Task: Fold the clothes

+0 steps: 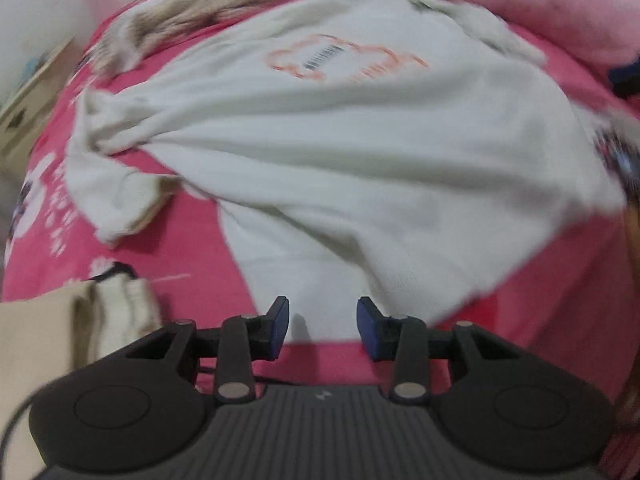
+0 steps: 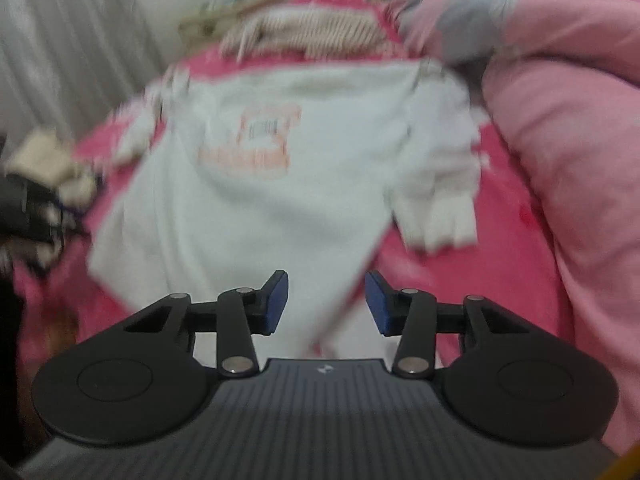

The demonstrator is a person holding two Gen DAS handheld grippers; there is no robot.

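A white T-shirt [image 1: 340,152] with an orange print and a barcode lies spread and creased on the pink-red bedsheet [image 1: 180,248]. Its left sleeve [image 1: 116,192] is bunched up. My left gripper [image 1: 323,312] hovers over the shirt's near hem, open, with nothing pinched between its blue pads [image 1: 280,328]. In the right wrist view the same T-shirt [image 2: 260,208] runs away from me, its right sleeve [image 2: 444,216] crumpled. My right gripper [image 2: 326,292] stands open above the near hem, its jaws apart and empty. Both views are blurred.
A thick pink quilt [image 2: 568,168] is heaped along the right side of the bed. Beige garments [image 1: 208,8] lie beyond the shirt's collar. Folded beige and cream clothes [image 1: 80,320] sit at the near left. A grey curtain [image 2: 60,40] hangs at the far left.
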